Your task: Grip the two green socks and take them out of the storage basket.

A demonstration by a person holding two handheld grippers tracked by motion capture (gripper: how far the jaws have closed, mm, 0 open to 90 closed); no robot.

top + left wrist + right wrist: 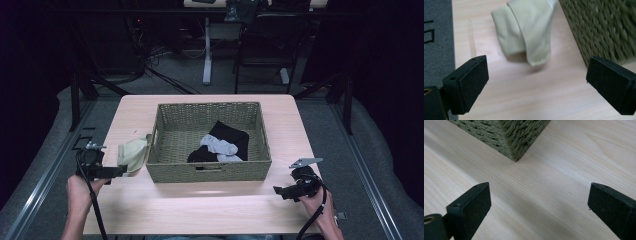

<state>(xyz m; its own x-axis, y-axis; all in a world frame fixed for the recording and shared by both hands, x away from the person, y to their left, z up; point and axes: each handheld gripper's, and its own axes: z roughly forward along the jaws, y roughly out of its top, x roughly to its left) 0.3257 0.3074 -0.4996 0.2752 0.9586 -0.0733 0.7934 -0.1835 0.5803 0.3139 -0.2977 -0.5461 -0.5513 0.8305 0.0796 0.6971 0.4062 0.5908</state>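
Folded cream cloth (526,32) lies on table (524,95), touching woven basket (604,27).

Cream cloth beside the woven basket

A pale cream folded cloth (134,152), perhaps a sock, lies crumpled on the light wooden table (200,205), just beside the left wall of the olive woven basket (165,170); its upper end seems to lean against the basket's rim, its rounded lower end resting flat.
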